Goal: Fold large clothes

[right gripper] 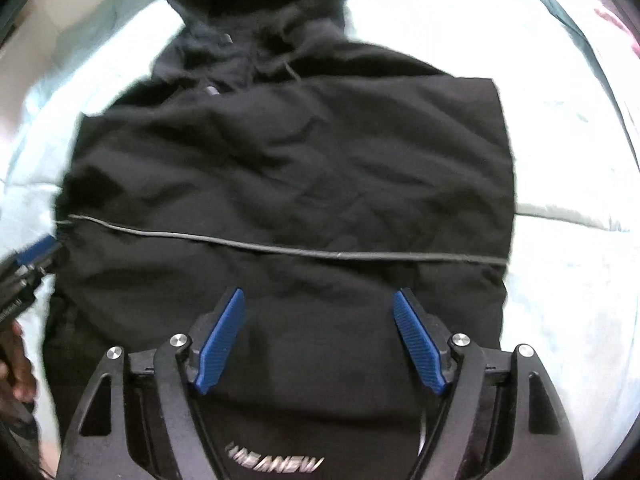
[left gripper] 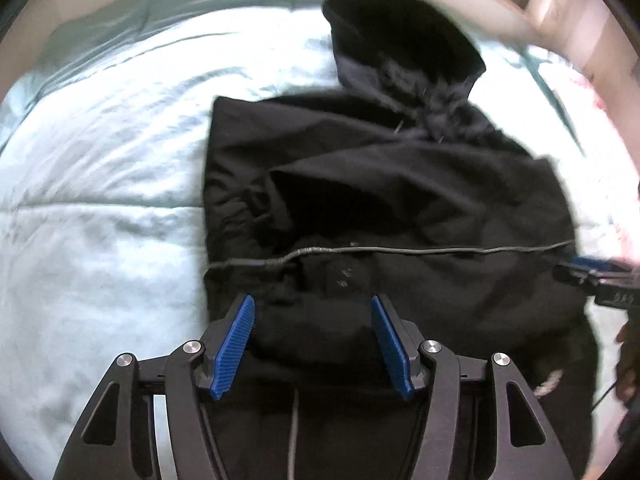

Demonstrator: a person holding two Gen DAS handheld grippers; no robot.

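Both hand-held grippers [left gripper: 313,342] [right gripper: 320,338] wide open above black hoodie [right gripper: 288,168]

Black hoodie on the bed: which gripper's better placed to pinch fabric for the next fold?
Left, probably. The left gripper is open with a raised ridge of the black hoodie between its fingers; the right gripper is open over flat cloth.

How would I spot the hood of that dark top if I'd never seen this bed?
Find the pale blue bedspread; the black hoodie lies on it. At its far end, away from both tongs, the hood sticks out: a rounded, narrower flap beyond the bunched neck.
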